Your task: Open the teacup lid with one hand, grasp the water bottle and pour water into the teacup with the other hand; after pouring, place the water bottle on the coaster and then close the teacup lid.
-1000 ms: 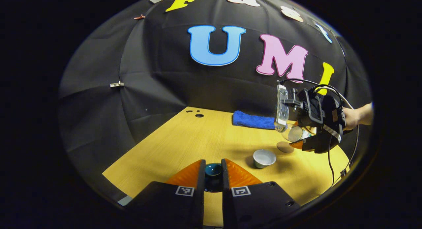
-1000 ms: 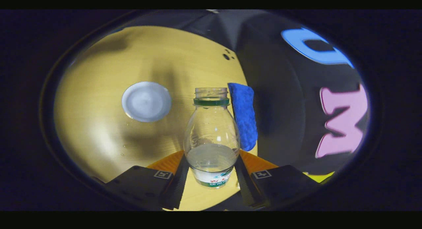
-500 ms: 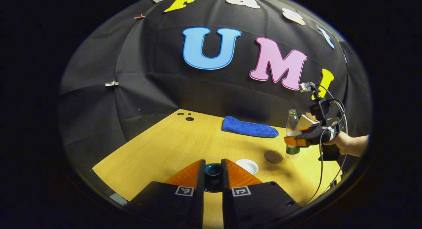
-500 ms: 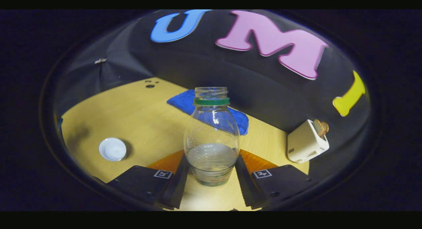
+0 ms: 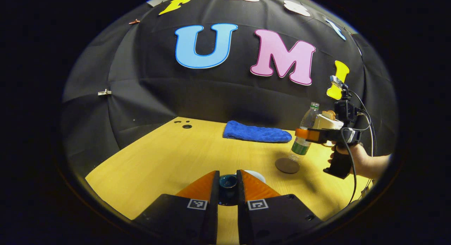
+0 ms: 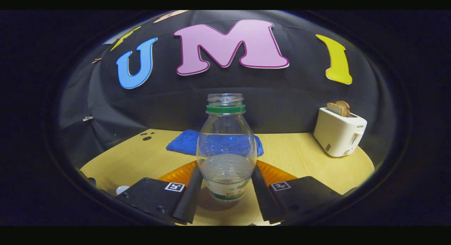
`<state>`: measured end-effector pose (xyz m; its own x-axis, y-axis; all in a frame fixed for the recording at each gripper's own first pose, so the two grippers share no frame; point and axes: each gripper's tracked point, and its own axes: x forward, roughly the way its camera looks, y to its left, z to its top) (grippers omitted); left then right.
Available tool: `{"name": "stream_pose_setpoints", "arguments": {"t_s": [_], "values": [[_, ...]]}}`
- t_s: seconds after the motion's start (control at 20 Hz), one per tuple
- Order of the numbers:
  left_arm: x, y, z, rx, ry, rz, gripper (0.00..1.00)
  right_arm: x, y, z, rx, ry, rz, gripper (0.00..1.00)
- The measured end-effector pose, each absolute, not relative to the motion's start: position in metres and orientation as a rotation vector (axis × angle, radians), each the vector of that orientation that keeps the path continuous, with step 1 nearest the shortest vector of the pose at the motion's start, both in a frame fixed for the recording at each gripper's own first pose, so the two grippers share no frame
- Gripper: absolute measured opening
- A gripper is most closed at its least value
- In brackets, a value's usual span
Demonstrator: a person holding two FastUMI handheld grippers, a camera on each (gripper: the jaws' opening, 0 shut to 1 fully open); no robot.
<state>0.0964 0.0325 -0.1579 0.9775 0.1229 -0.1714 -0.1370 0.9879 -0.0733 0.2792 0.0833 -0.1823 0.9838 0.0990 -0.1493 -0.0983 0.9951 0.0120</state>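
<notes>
Count of things on the tabletop (image 5: 169,157)

One water bottle (image 6: 226,146), one coaster (image 5: 287,165), one teacup (image 5: 254,175), one lid (image 5: 228,181), one blue cloth (image 5: 257,133), one toaster (image 6: 339,132), two hand-held grippers (image 5: 227,188) (image 6: 225,188).

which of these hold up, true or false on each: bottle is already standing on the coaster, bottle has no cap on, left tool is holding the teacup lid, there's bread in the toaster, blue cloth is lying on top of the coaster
1. The water bottle already stands on the coaster. False: the right tool holds it above the coaster, tilted.
2. The bottle has no cap on. True: its neck is open, with a green ring below.
3. The left tool holds the teacup lid. True: both fingers press on it.
4. There is bread in the toaster. True: slices stick out of its top.
5. The blue cloth lies on the coaster. False: it lies apart, near the booth's wall.
</notes>
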Motion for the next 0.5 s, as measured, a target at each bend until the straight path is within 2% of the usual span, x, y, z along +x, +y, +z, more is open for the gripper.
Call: {"name": "stream_pose_setpoints", "arguments": {"t_s": [0.05,0.1,0.15,0.2,0.5], "values": [[0.101,0.029,-0.157,-0.074,0.157,0.12,0.24,0.28,0.086,-0.187,-0.003,0.144,0.106,0.72],[0.106,0.024,-0.156,-0.066,0.147,0.112,0.27,0.28,0.088,-0.193,-0.009,0.143,0.114,0.73],[0.109,0.023,-0.153,-0.06,0.137,0.11,0.24,0.28,0.092,-0.197,-0.017,0.141,0.128,0.73],[0.111,0.023,-0.152,-0.056,0.131,0.113,0.28,0.277,0.096,-0.201,-0.035,0.135,0.138,0.73],[0.104,0.032,-0.147,-0.063,0.126,0.169,0.27,0.263,0.117,-0.205,-0.11,0.105,0.189,0.76]]}}
